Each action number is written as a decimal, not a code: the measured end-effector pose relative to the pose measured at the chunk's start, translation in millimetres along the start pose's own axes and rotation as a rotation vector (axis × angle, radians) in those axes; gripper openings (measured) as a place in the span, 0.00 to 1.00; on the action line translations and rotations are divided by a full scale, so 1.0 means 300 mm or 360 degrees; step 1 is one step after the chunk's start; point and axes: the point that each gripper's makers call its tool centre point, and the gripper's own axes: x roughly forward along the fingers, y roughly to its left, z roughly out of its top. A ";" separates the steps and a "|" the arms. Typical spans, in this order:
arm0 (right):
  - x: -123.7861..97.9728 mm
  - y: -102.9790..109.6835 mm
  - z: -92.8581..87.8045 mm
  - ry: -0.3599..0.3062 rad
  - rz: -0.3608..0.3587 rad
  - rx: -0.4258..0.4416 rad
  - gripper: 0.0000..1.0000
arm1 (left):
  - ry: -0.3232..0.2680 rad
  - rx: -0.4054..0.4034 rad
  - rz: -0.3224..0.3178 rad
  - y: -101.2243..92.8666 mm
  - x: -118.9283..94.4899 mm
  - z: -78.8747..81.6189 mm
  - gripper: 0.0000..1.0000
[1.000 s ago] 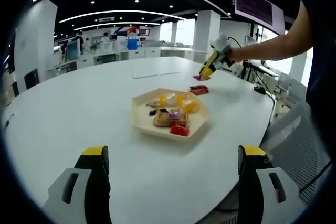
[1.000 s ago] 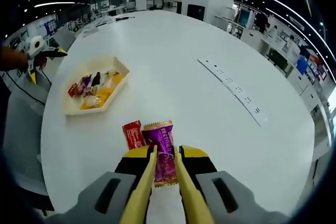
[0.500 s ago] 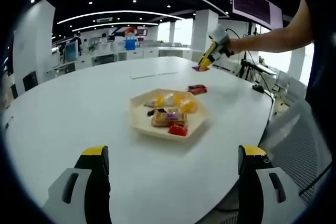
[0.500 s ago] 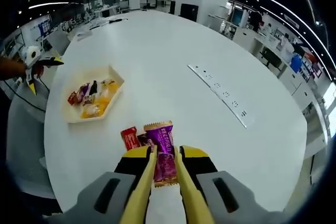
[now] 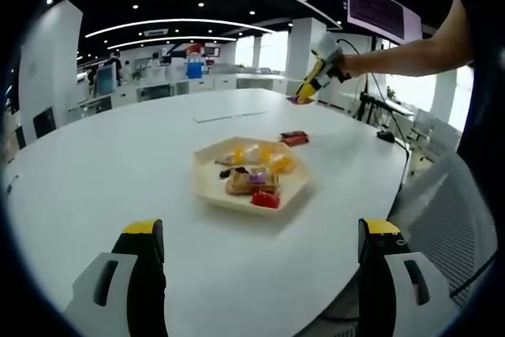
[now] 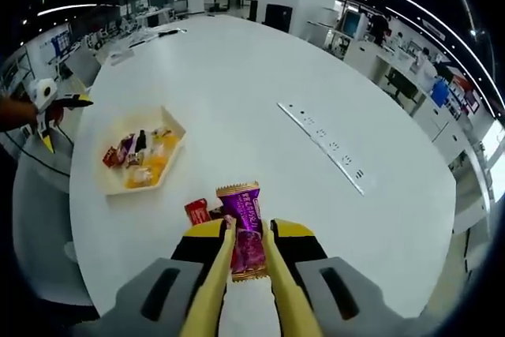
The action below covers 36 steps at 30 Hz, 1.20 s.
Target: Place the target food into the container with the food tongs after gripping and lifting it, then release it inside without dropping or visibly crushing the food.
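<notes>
The right hand-held gripper (image 6: 245,262) is closed on a purple snack packet (image 6: 243,226), clamping its lower half between the yellow tongs so the upper half sticks out past the tips. It hangs above the white tabletop (image 6: 260,100), and a red packet (image 6: 196,211) lies on the tabletop just at 10 o'clock from the held one. The tray (image 6: 170,122), already holding several wrapped snacks, sits well apart at about 10 o'clock in the right gripper view.

In the left gripper view the left hand-held gripper (image 5: 260,254) is open and empty, its jaws wide apart at the bottom, with the tray (image 5: 207,187) ahead at 12 o'clock.

The step in hand looks like the carry to the tray. Doing it well means keeping the squeeze steady, not harder, travelling level toward 10 o'clock, clearing the tray wall, and lowering close over a bare patch before easing the tongs apart.
</notes>
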 end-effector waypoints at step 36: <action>0.155 0.317 0.286 -0.0093 0.0110 -0.0040 0.20 | -0.0054 -0.0009 0.0020 0.010 -0.008 0.023 0.99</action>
